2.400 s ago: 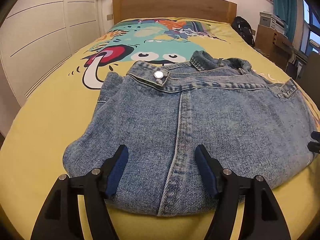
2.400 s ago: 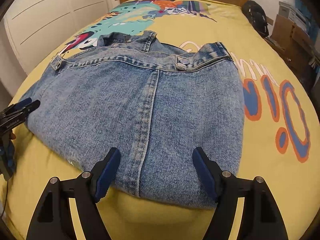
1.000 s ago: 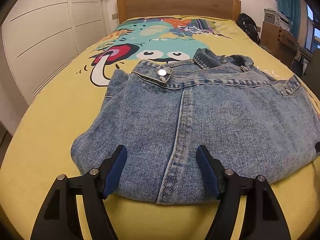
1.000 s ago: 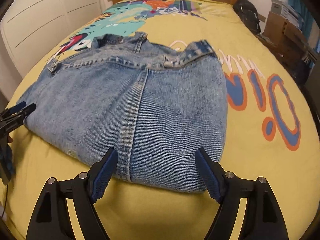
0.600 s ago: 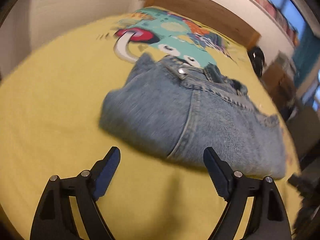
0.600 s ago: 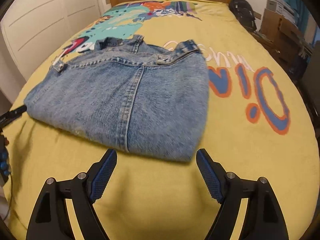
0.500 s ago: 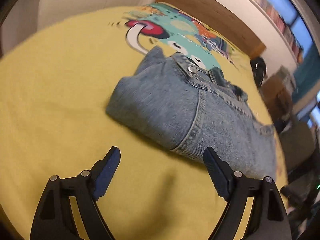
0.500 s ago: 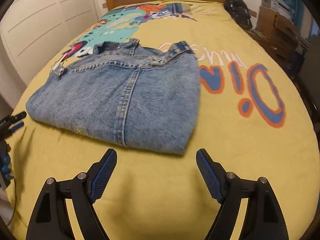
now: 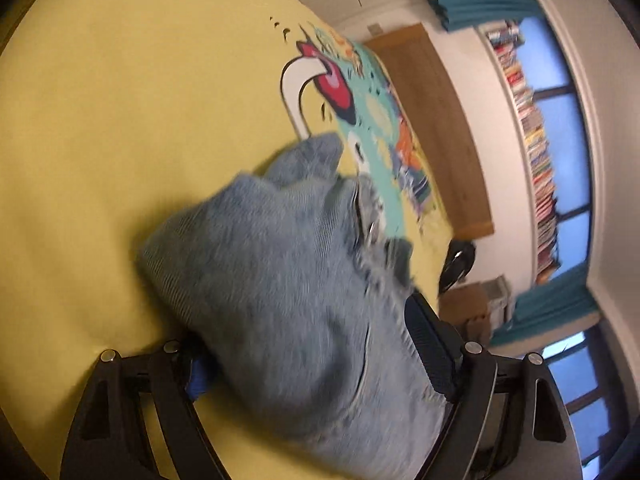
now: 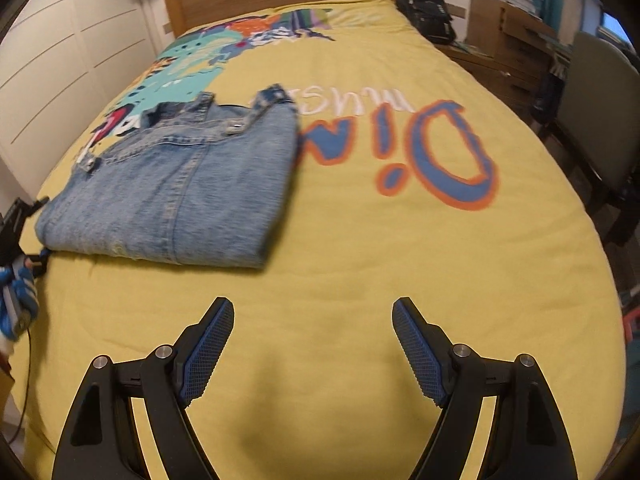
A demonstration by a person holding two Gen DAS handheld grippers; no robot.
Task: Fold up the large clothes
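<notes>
Near the bed (image 10: 360, 248) foot's left corner, left gripper (image 9: 320, 360) jaws straddle folded denim jacket (image 10: 180, 192) edge, wide, not clamped; likely scooping. Right gripper (image 10: 312, 344) wide open, empty.

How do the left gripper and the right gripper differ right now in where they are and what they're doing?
The left gripper is rolled sideways with the folded denim jacket between its fingers; the right gripper is level, short of the jacket, with only yellow bedspread between its fingers. The left sits at the jacket's left end; the right stands clear of it. Both are open, with blue pads.
</notes>
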